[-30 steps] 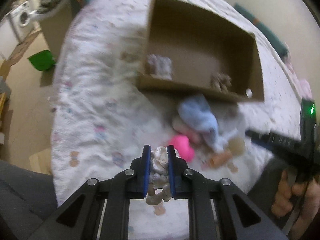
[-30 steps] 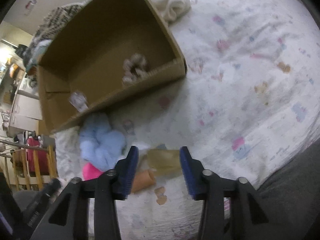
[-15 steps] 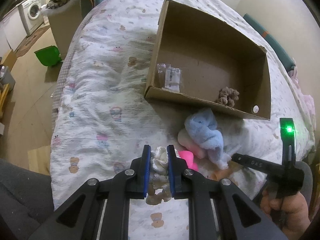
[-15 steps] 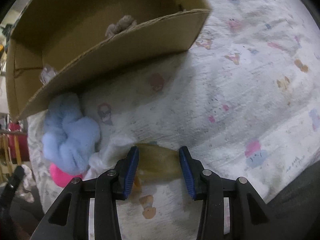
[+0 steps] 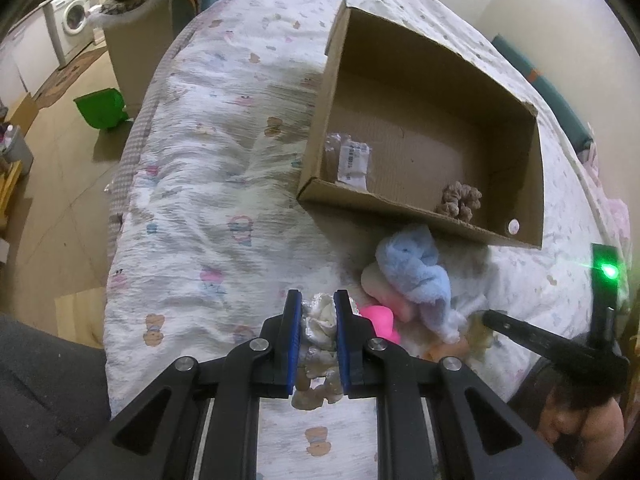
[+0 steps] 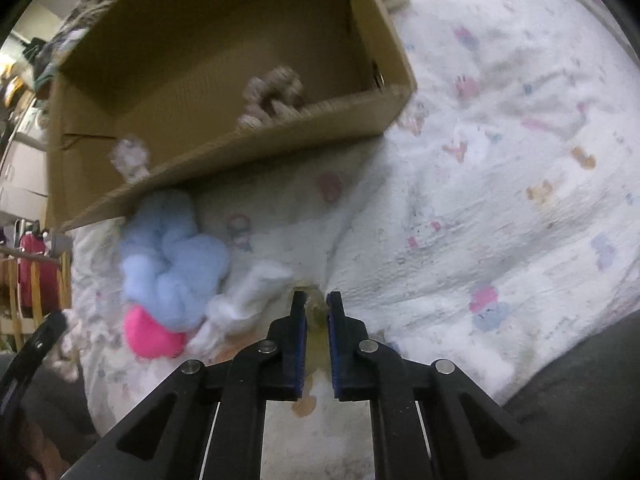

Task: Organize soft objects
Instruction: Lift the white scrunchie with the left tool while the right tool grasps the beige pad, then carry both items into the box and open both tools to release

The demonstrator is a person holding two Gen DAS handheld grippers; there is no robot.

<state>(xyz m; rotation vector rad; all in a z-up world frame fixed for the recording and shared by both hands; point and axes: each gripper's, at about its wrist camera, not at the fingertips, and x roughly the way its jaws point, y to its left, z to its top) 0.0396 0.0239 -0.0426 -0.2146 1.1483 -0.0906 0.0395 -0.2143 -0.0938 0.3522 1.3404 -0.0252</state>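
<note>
Left wrist view showed the left gripper at the bottom centre of the frame, its blue-padded fingers pinching a cream-white ruffled scrunchie that bulged out above and below the pads. Beyond it lay a bed under a white quilt printed with small bears. A cardboard box sat in the upper right of the frame, open side up; inside it were a brown scrunchie near the front wall and a small clear packet toward the left corner. Just in front of the box's near wall lay a loose heap — a light-blue fluffy cloth on top, a bright pink soft thing below it, and a white cloth beside them. The right gripper reached in from the lower right edge, a green light glowing on its body.

Right wrist view had the right gripper at the bottom centre, fingers drawn close on a tan soft item, most of it hidden between the pads. The blue cloth and pink thing sat at the left of that frame, with the box filling the upper left — the brown scrunchie visible over its front wall.
</note>
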